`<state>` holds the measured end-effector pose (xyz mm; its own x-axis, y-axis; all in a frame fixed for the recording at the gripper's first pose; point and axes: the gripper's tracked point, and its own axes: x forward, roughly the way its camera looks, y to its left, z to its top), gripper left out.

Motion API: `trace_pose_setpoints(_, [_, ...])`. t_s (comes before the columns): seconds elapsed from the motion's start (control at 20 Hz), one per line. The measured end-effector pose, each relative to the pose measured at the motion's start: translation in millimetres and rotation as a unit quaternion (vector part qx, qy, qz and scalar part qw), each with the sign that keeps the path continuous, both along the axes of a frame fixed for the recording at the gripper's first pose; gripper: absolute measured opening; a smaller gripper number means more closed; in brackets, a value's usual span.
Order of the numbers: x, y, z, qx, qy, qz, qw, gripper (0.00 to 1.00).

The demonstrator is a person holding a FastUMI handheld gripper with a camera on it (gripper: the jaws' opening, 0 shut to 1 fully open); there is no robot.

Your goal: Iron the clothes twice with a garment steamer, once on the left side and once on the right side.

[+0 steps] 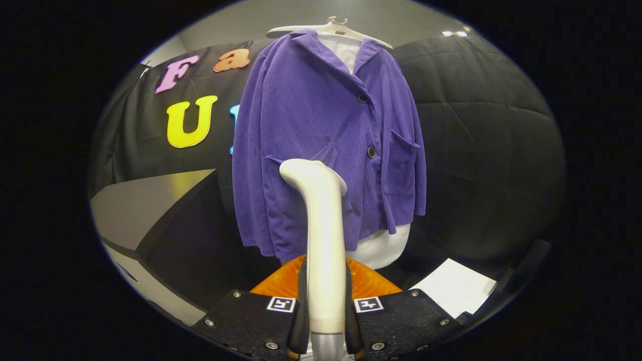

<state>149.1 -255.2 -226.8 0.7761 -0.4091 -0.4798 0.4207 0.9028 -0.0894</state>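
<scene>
A purple corduroy jacket [321, 135] hangs over a white shirt on a white hanger [331, 27], straight ahead of me. My gripper [326, 306] is shut on the cream handle of the garment steamer [323, 235], which stands upright between the fingers. The steamer's bent head [308, 173] overlaps the jacket's lower left front, near the left pocket; I cannot tell whether it touches the cloth. An orange part of the steamer [371, 283] shows just behind the fingers.
A dark table or box [150, 210] with a grey top stands low to the left of the jacket. A white sheet [456, 286] lies low on the right. Black quilted cloth forms the wall behind.
</scene>
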Motion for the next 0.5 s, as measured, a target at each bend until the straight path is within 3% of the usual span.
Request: trace_pose_setpoints(0.5, [-42,12,-71,0.035,0.076,-0.004,0.996,0.28])
